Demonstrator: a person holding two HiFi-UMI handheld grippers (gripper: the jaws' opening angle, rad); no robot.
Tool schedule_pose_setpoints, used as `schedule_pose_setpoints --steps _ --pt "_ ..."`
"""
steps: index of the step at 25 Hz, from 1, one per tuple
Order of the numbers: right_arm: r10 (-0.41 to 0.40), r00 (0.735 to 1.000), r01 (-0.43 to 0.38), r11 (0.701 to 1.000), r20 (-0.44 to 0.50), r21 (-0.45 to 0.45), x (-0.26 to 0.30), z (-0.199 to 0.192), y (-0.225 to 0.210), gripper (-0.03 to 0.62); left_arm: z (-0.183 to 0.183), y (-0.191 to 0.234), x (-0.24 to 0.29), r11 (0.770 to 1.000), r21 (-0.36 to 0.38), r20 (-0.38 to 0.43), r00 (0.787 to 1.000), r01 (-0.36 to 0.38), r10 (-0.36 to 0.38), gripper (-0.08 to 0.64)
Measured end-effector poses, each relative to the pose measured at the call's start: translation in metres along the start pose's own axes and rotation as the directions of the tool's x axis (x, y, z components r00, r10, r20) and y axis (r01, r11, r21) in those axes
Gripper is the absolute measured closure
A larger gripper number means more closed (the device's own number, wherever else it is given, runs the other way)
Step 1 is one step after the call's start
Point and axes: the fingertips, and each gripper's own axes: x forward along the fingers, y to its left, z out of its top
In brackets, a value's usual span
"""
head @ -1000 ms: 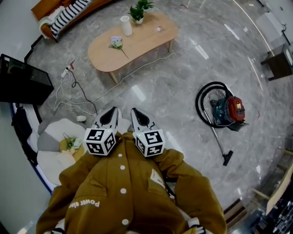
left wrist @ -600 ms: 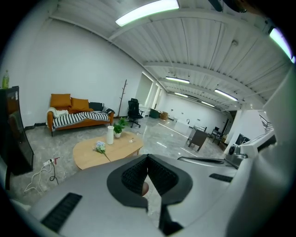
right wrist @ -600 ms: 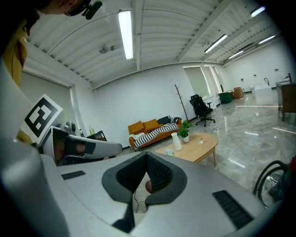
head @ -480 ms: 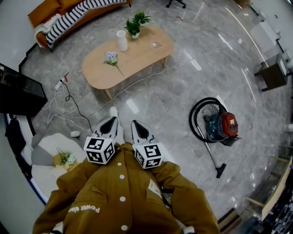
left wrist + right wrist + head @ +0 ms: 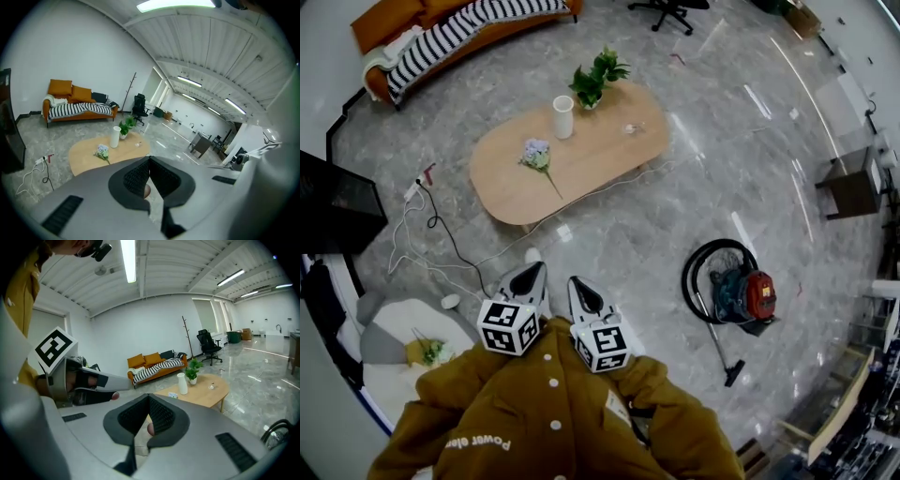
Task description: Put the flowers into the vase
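Observation:
A small bunch of pale purple flowers [image 5: 536, 155] lies on the oval wooden table [image 5: 600, 159], just in front of a white vase [image 5: 563, 116] that stands upright. Both grippers are held side by side close to my chest, well short of the table and pointing towards it. My left gripper [image 5: 532, 270] is shut and holds nothing. My right gripper [image 5: 577, 283] is shut and empty too. In the left gripper view the flowers [image 5: 101, 151] and the vase [image 5: 115, 137] show far beyond the closed jaws. The right gripper view shows the vase [image 5: 182, 383] on the table too.
A potted green plant [image 5: 598, 77] stands behind the vase. A vacuum cleaner [image 5: 736, 292] with hose lies on the floor at the right. Cables [image 5: 431, 248] trail on the floor left of my path. A white round seat [image 5: 394, 328] is at lower left, an orange sofa [image 5: 441, 28] beyond the table.
I have walked towards the table, which now sits lower and nearer in the head view. Both grippers travelled along with me and stayed shut.

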Motion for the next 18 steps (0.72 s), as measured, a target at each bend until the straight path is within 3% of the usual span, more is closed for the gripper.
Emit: schedule_pose_setpoints --steps 7,15,18 --pt "-0.031 0.999 0.031 0.999 -0.035 0.015 0.103 0.049 0.0 0.588 0.073 0.087 0.039 0.999 -0.023 -0.016 1.0 0.026 -0.026 0.552" --pt "-0.054 0.996 0.054 0.998 -0.064 0.008 0.163 0.072 -0.005 0.589 0.098 0.141 0.071 0.996 -0.081 -0.048 0.998 0.033 -0.037 0.552" --pt "-0.027 0.996 0.026 1.0 -0.08 -0.01 0.18 0.08 -0.007 0.589 0.104 0.155 0.079 0.995 -0.099 -0.055 0.998 0.012 -0.017 0.552"
